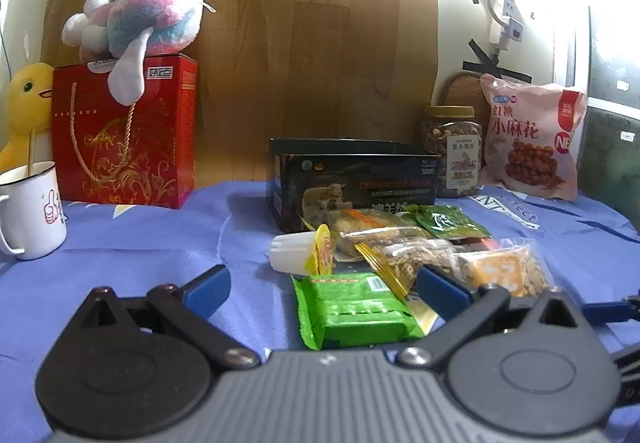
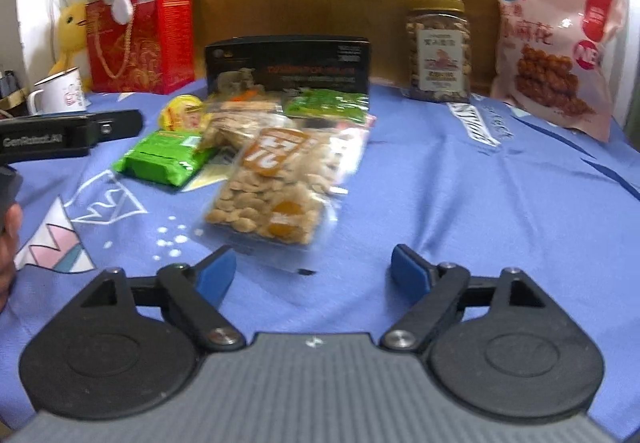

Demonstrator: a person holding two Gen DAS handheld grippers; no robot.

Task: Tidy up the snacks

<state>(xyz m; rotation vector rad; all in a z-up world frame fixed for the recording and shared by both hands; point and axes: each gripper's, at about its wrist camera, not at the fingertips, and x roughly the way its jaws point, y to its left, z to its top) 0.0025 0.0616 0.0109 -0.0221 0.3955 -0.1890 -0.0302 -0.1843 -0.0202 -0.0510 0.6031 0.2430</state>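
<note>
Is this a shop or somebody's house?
Most likely somebody's house. A plush toy sits on a red gift box, a mug stands nearby, and loose snack packets lie on a blue printed cloth like a bedsheet.

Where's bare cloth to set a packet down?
Right of the snack pile, forward of the nut jar and pink bag. Also between the mug and pile. Crowded right in front of the black box.
</note>
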